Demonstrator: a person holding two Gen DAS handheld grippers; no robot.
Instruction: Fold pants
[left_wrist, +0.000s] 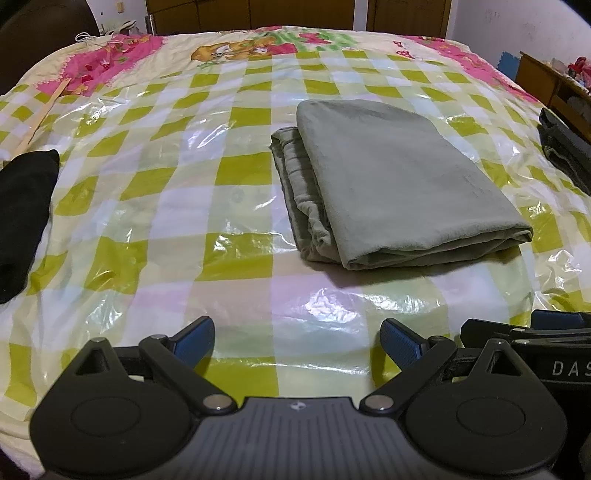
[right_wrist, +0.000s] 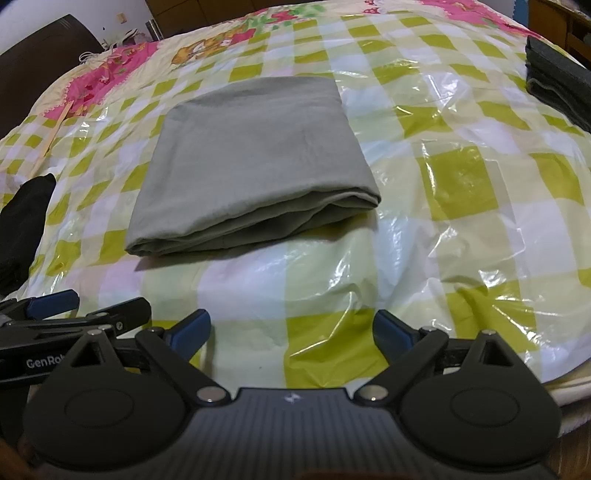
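Grey-green pants (left_wrist: 391, 181) lie folded into a thick rectangle on the bed, with layered edges showing on the left and near sides. They also show in the right wrist view (right_wrist: 251, 158). My left gripper (left_wrist: 297, 345) is open and empty, held near the bed's front edge, short of the pants. My right gripper (right_wrist: 291, 336) is open and empty, also short of the pants. The two grippers are side by side: the right one shows at the left wrist view's right edge (left_wrist: 535, 332), the left one at the right wrist view's left edge (right_wrist: 55, 314).
The bed carries a green-checked quilt under clear plastic sheet (left_wrist: 184, 192). A black garment (left_wrist: 22, 214) lies at the left. Dark folded clothes (right_wrist: 557, 88) sit at the right edge. A wooden stick (left_wrist: 40, 114) lies far left. Wooden furniture (left_wrist: 546, 85) stands beyond the right side.
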